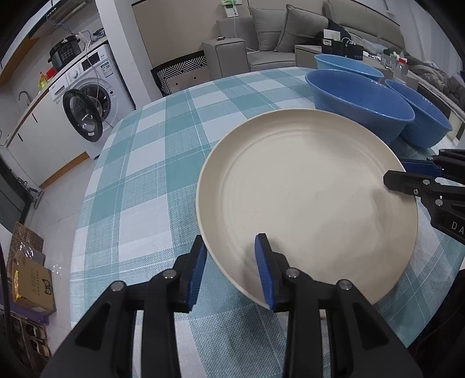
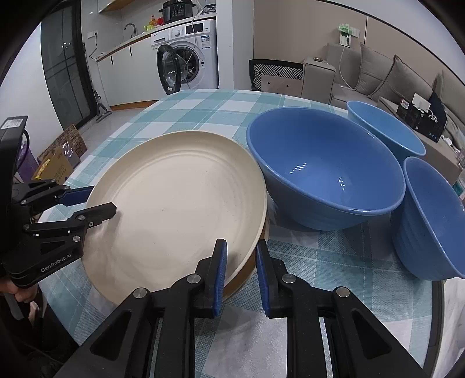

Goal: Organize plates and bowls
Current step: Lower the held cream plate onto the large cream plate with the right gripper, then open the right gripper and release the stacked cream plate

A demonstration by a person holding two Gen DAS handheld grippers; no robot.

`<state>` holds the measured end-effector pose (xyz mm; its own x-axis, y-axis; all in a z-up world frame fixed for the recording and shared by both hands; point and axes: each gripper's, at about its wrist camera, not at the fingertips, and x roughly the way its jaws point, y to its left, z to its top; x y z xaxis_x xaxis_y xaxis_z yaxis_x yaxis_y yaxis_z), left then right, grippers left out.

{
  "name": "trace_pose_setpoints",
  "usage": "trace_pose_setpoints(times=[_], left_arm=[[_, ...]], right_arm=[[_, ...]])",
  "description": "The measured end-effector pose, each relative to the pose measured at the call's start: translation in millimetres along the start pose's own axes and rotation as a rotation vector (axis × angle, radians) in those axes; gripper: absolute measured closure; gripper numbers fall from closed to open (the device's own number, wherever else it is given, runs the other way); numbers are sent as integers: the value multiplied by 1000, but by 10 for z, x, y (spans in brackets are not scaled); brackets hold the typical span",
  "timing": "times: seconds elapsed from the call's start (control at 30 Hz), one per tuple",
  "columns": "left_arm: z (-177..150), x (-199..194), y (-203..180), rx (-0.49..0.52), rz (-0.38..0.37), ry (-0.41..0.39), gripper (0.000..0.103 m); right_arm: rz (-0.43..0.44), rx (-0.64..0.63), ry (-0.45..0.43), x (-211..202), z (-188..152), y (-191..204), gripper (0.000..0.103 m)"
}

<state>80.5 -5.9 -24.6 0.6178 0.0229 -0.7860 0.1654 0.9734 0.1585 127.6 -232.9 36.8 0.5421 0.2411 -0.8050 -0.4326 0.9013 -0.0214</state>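
On the teal plaid tablecloth (image 1: 151, 162), the round cream plate's (image 1: 305, 197) rim is straddled unclamped by parted left gripper (image 1: 232, 270) at 7 o'clock and right gripper (image 2: 239, 272) at 3.

Washing machine (image 2: 190, 58), grey sofa (image 2: 377, 78), tiled floor (image 1: 61, 180)

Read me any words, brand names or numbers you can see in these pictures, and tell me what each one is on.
"GenRobot.AI": on the left gripper body, seen from the right wrist.
"DA", cut off at the frame edge: on the right gripper body, seen from the left wrist.
Washing machine labels, cooker panel, cardboard box print: too small or blurred.
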Motion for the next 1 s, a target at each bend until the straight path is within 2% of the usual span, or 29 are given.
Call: trace_pose_setpoints(times=[0.57, 0.7, 1.0], left_arm=[[-41, 60, -138, 72, 32, 10, 61], [-42, 59, -134, 71, 26, 10, 60], [-26, 37, -86, 34, -49, 14, 48]], right_arm=[[-60, -36, 7, 85, -56, 29, 81], [-49, -39, 11, 89, -66, 49, 75], [11, -33, -3, 37, -58, 34, 56]])
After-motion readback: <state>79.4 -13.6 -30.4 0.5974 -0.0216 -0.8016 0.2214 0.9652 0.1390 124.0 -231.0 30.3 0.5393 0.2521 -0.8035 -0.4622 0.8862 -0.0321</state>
